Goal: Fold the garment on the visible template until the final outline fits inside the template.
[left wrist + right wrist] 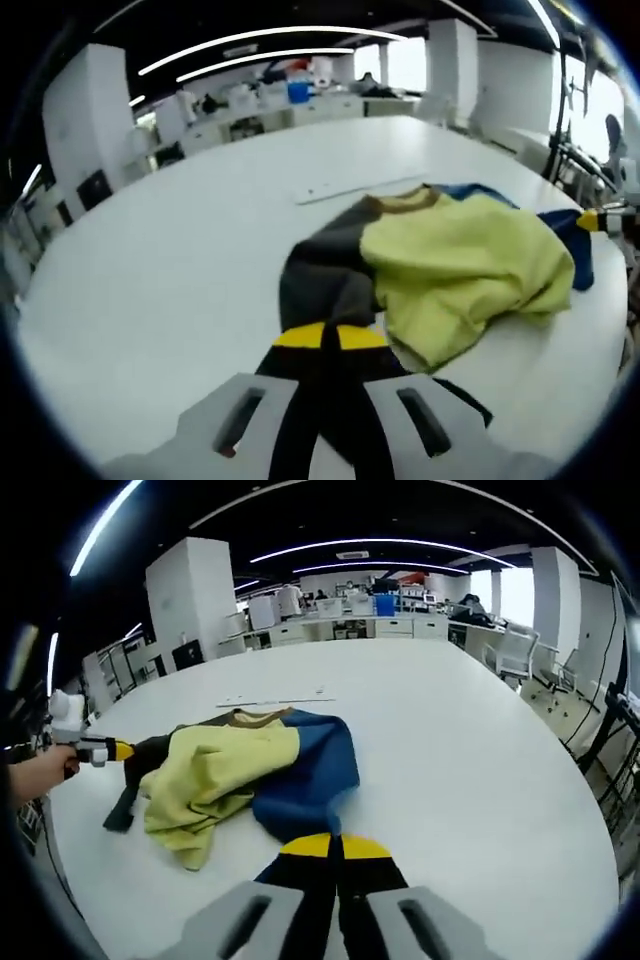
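A crumpled garment lies on the white table (150, 270), with a yellow body (465, 265), a brown collar (405, 202), a dark grey sleeve (320, 285) and a blue sleeve (575, 235). My left gripper (330, 338) has its yellow-tipped jaws shut on the end of the grey sleeve. From the right gripper view the left gripper (100, 750) sits at the left, held by a hand (35, 770). My right gripper (335, 847) is shut on the blue sleeve (305, 780), and it appears as the right gripper (600, 220) at the far right of the left gripper view.
A thin pale strip (350, 187) lies flat on the table just behind the collar, seen as the strip (270, 701) from the other side. The table edge (590, 810) curves close on the right. Office desks (350, 625) and a chair (515, 655) stand beyond.
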`<state>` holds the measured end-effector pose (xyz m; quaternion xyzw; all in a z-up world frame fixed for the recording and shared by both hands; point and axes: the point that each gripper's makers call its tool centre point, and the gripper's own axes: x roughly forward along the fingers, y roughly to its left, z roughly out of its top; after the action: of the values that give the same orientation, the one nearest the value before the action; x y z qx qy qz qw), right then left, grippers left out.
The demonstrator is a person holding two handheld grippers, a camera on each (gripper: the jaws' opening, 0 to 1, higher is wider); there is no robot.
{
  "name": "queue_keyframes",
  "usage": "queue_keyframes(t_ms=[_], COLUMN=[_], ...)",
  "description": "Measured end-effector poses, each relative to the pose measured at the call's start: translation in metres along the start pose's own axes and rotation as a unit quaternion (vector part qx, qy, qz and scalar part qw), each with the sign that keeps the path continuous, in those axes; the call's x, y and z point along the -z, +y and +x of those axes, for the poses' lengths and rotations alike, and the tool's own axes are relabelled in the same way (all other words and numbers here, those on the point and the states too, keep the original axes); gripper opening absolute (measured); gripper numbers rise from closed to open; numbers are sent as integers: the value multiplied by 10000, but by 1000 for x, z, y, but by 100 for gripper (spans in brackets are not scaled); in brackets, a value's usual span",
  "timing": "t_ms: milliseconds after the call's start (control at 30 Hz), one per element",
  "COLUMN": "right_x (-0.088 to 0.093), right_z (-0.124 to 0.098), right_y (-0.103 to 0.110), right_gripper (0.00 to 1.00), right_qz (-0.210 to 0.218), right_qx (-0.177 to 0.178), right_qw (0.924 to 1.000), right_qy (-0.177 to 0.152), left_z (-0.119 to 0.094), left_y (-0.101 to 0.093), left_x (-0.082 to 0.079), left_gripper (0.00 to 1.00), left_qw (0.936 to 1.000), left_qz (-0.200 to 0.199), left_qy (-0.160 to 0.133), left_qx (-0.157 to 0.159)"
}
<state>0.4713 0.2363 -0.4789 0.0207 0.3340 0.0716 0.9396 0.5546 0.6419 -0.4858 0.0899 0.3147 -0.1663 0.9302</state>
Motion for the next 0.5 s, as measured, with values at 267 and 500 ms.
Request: queue_keyframes(t_ms=[267,500], right_x=[-7,-9], right_z=[7,19], right_y=[-27,-58], right_gripper=[0,0], right_qz=[-424,-472], right_qx=[58,402], right_qw=[9987,9973], right_qy=[287,403], left_z=[0,4], left_y=[18,24], left_x=[5,10], left_gripper=[0,0], left_qw=[9999,9997], left_qz=[-30,164], left_qy=[88,204], left_qx=[-69,7])
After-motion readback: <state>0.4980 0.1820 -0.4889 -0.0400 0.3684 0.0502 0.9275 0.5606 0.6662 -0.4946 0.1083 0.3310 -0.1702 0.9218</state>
